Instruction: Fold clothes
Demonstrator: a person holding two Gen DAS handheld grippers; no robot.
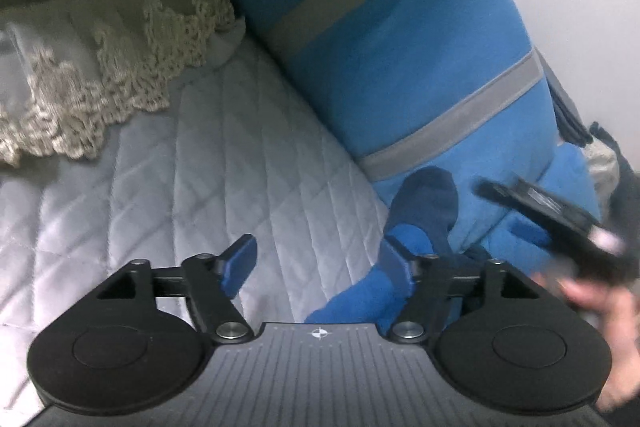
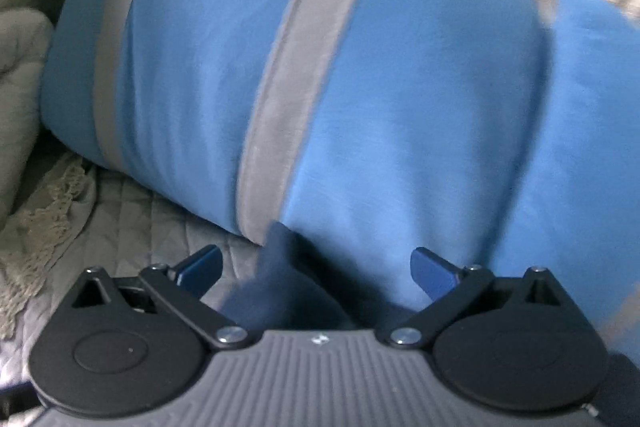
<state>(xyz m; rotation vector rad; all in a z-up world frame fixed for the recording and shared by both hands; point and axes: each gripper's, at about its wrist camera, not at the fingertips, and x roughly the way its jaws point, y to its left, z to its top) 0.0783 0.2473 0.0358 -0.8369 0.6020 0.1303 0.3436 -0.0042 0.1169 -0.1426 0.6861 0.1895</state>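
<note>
blue sock (image 1: pixel 416 223) lies on the quilted bed cover (image 1: pixel 224 163), dark toe against the striped blue bolster (image 1: pixel 400 67). left tongs (image 1: pixel 320 263) gaping, one finger by the sock. right tongs (image 2: pixel 316 267) gaping, dark cloth between, unpinched. judgement: pinch an edge, lift clear of the bolster; fold stage unclear.

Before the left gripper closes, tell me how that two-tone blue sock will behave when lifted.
The sock is probably floppy: it lies crumpled and bent against the striped blue pillow. It looks thin, so likely very light. Its knit surface should grip the left gripper pads rather than slip, though the free end would likely dangle.
</note>
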